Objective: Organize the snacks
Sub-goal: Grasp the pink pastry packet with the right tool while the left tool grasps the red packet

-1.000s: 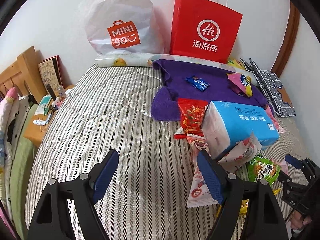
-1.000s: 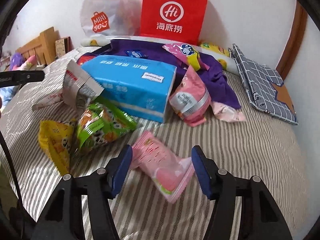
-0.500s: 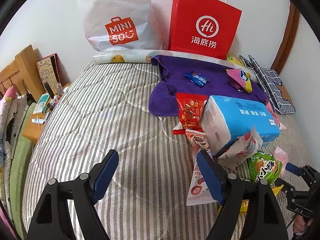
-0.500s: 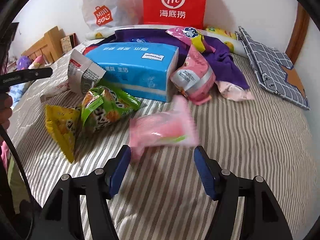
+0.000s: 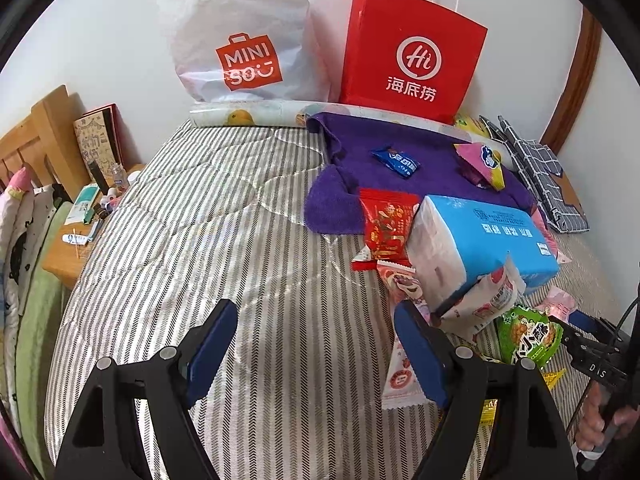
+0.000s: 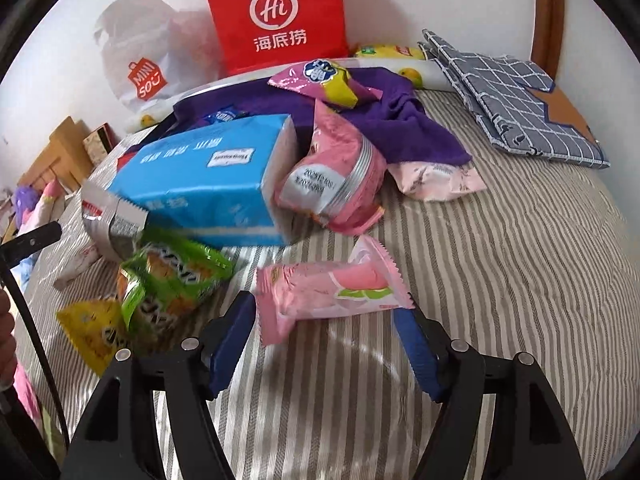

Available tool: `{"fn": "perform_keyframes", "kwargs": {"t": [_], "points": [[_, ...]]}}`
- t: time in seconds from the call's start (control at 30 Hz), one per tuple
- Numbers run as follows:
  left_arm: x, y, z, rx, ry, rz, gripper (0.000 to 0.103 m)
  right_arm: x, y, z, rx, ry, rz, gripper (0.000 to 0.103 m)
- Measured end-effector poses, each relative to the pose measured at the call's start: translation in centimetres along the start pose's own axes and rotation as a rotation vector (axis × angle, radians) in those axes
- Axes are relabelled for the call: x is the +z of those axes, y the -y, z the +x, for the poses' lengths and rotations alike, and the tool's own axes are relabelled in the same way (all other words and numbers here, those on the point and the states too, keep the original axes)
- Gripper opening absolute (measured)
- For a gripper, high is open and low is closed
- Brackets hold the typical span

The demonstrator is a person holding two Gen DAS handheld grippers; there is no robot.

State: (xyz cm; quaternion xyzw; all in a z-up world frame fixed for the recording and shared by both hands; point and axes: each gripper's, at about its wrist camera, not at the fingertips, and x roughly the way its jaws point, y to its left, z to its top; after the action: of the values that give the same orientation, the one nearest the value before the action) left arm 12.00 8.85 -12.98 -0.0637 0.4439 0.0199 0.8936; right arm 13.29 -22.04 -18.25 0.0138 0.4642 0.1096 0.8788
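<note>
- The left hand-held gripper (image 5: 316, 344) hangs over bare striped bed (image 5: 208, 232), its blue pads wide apart with nothing between them; its right pad covers part of a long white snack packet (image 5: 400, 376), whose print is too small to read.
- The right hand-held gripper (image 6: 324, 344) has its jaws opening; a pink peach snack pack (image 6: 328, 292) lies on the bed just ahead of and between the fingertips, and the pads do not press on it.
- In the left wrist view that pink pack is only a small scrap behind the green snack bag (image 5: 528, 336), and the right gripper shows merely as a dark frame cut off at the right edge, with part of a hand below it.
- The blue tissue pack (image 6: 204, 180) hides what lies behind it in the right view: only the left view shows the red snack packet (image 5: 386, 224) leaning at its end.
- Only the right view shows the pink pouch (image 6: 332, 176) propped against the tissue pack's other end, a pale pink packet (image 6: 436, 178) beside the purple towel (image 6: 408, 128), and the yellow snack bag (image 6: 96, 332), partly under the green one.
- The left view alone shows the small blue packet (image 5: 396, 162) whole on the towel, and the bedside clutter at left, too small to identify.
- The red paper bag (image 5: 412, 52) and white plastic bag (image 5: 240, 40) stand against the wall; their contents are hidden.
</note>
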Motion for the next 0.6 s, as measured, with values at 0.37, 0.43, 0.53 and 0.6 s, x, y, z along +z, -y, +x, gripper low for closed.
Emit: {"fn": "perform_keyframes", "kwargs": {"t": [0.37, 0.43, 0.53, 0.6], "points": [[0.5, 0.3, 0.9, -0.002, -0.01, 0.003, 0.079, 1.0, 0.5, 1.3, -0.024, 0.005, 0.013, 0.07], [0.7, 0.4, 1.0, -0.019, -0.011, 0.0, 0.079, 1.2, 1.0, 1.4, -0.036, 0.009, 0.039, 0.061], [1.0, 0.6, 1.2, -0.048, -0.017, -0.001, 0.079, 1.4, 1.5, 1.6, -0.056, 0.012, 0.053, 0.043], [1.3, 0.9, 1.5, -0.05, -0.02, 0.005, 0.079, 1.4, 1.6, 1.7, -0.061, 0.008, 0.058, 0.035]]}}
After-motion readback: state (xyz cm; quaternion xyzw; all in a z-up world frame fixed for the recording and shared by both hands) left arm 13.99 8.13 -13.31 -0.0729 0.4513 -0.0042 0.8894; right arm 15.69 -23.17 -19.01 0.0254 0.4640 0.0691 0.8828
